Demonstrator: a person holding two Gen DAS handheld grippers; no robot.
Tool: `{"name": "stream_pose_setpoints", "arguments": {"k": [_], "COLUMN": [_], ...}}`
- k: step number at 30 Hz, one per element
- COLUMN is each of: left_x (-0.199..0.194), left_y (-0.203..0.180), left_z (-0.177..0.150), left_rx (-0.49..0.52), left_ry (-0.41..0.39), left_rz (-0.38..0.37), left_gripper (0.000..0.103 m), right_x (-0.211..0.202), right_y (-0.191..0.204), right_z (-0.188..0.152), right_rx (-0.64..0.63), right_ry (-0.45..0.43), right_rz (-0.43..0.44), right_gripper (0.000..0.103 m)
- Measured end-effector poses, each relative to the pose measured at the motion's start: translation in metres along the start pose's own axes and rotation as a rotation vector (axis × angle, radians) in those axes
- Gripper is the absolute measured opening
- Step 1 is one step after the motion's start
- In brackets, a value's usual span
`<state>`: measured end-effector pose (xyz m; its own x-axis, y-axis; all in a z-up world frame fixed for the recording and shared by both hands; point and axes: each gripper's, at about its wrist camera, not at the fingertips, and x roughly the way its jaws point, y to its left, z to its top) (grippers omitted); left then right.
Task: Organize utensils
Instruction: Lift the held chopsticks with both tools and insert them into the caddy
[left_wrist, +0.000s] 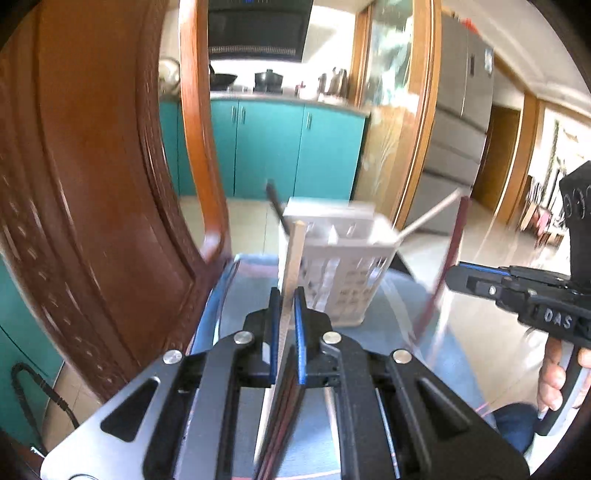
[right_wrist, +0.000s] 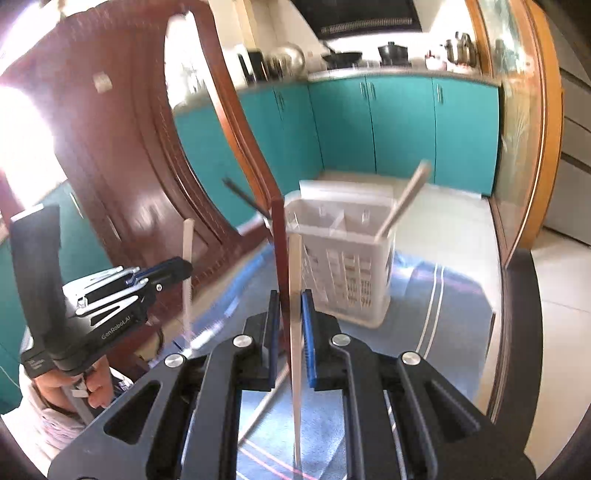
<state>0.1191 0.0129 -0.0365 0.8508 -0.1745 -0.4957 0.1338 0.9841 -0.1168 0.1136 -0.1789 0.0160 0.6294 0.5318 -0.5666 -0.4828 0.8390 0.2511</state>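
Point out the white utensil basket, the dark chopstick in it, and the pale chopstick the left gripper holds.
white utensil basket (right_wrist: 347, 280): right wrist view, front slotted wall.
dark chopstick (right_wrist: 242, 197): right wrist view, protruding shaft.
pale chopstick (left_wrist: 294, 254): left wrist view, shaft above left gripper (left_wrist: 287, 306).

The right gripper (right_wrist: 290, 306) is clamped on two upright sticks side by side: a dark red chopstick (right_wrist: 279, 243) and a pale chopstick (right_wrist: 295, 295). Just beyond them a white slotted utensil basket (right_wrist: 347, 273) stands on the blue-covered worktop (right_wrist: 443, 306), with a pale utensil handle (right_wrist: 406, 199) leaning out of its right compartment and a dark stick (right_wrist: 243, 199) slanting out at its left. At the left, the left gripper (right_wrist: 181, 267) pinches another pale chopstick (right_wrist: 187, 258), held upright.
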Motion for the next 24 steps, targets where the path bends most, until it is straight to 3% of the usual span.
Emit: {"name": "stream_pose_setpoints", "arguments": {"k": [6, 10, 16, 17, 24], "left_x": [-0.034, -0.034, -0.023, -0.019, -0.004], "left_y": [-0.006, -0.008, -0.006, -0.005, -0.001], "left_z": [0.036, 0.041, 0.034, 0.033, 0.035], "left_rx": [-0.005, -0.015, -0.021, -0.022, -0.018], "left_ry": [-0.123, -0.137, -0.109, -0.100, -0.062], "left_rz": [-0.055, -0.067, -0.051, -0.052, -0.053], "left_gripper": [0.007, 0.007, 0.006, 0.002, 0.002], "right_x": [-0.046, -0.037, 0.016, 0.022, 0.031], "right_y": [-0.012, -0.015, -0.035, -0.038, -0.061], "right_z": [0.032, 0.030, 0.017, 0.015, 0.011], "right_rx": [0.025, 0.025, 0.086, 0.099, 0.178], "right_ry": [-0.143, -0.107, -0.021, -0.011, -0.006], "right_rz": [-0.001, -0.021, -0.009, -0.015, -0.018], "right_gripper": [0.007, 0.007, 0.007, 0.007, 0.007]}}
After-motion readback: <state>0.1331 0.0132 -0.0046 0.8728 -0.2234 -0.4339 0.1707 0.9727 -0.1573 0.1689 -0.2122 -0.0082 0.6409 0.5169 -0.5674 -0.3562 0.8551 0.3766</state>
